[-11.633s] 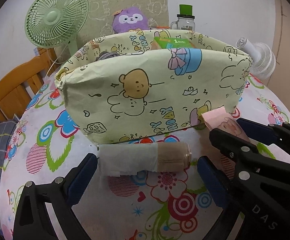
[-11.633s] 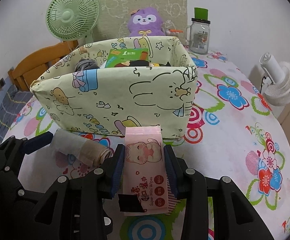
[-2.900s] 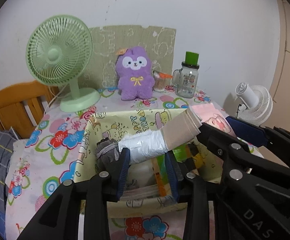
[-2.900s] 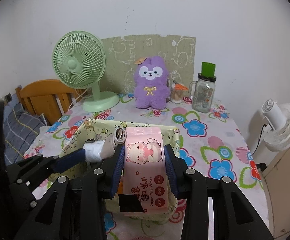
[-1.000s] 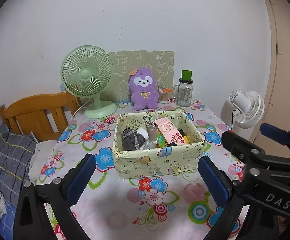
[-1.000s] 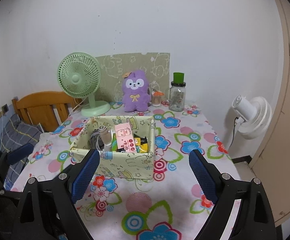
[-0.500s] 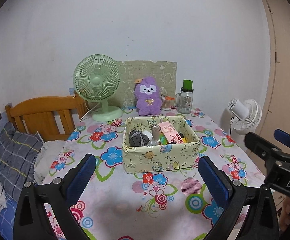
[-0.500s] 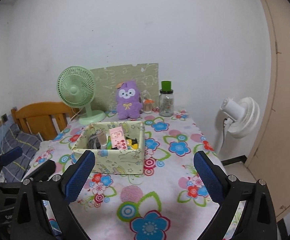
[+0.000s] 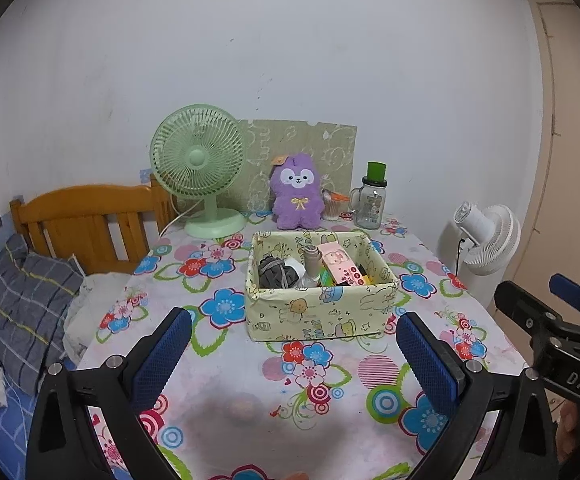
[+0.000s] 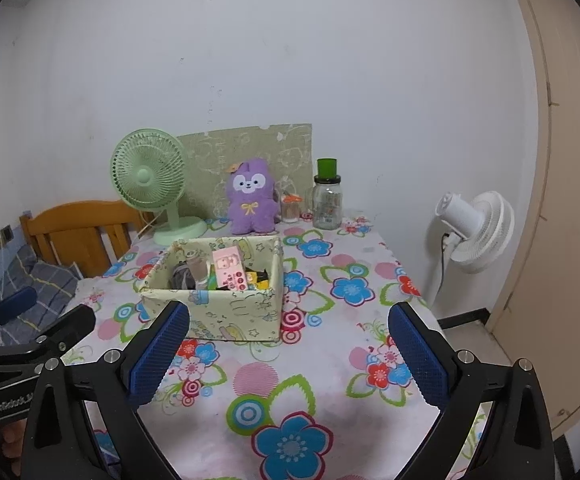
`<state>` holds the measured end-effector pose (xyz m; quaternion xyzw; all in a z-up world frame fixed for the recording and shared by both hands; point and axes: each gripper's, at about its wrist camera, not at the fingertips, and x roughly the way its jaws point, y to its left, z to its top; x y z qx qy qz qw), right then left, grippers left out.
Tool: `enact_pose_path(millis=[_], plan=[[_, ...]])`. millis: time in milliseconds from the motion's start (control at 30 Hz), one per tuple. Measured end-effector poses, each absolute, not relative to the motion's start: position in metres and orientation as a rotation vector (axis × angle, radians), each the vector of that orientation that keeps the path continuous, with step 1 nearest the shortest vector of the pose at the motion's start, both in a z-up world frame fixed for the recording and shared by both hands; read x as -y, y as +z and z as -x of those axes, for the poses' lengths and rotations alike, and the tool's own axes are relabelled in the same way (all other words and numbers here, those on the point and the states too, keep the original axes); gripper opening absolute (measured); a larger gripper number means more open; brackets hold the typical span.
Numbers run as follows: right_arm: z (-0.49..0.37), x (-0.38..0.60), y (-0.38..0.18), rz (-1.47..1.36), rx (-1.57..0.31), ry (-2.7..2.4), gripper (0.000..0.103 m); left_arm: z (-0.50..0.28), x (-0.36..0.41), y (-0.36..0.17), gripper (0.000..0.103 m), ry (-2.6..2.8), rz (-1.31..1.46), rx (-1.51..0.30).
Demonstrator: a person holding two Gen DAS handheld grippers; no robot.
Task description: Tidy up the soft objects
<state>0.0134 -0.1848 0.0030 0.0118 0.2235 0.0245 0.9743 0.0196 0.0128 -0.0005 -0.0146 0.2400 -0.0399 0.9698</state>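
Observation:
A pale yellow cartoon-print fabric box [image 9: 318, 316] [image 10: 226, 312] stands mid-table. Inside it lie the pink wet-wipes pack [image 9: 340, 266] [image 10: 230, 270], a rolled beige-and-white cloth [image 9: 312, 266] [image 10: 198, 270] and a grey bundle [image 9: 272, 272]. My left gripper [image 9: 294, 356] is open and empty, well back from the box over the near table. My right gripper [image 10: 288, 354] is open just as wide, with nothing between its blue pads [image 10: 418, 360]; it also shows at the right edge of the left wrist view.
At the table's back stand a green desk fan [image 9: 200, 176], a purple plush toy [image 9: 296, 192] and a green-lidded glass jar [image 9: 372, 202]. A white fan [image 10: 476, 230] stands beside the right edge. A wooden headboard [image 9: 86, 220] and bedding lie left of the flowered tablecloth [image 9: 250, 384].
Both grippers have drawn back from the box, which now looks smaller and farther. Both stay open and empty; the pack and cloth roll stay in the box.

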Motion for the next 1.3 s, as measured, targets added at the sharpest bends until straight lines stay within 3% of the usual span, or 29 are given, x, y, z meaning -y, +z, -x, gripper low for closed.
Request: enact_pose_path(millis=[1300], plan=[[-0.012,0.181,0.003,-0.048,-0.451,0.071,0.101,-0.014,-0.018,0.008,0.103,-0.066,0.051,-0.472]])
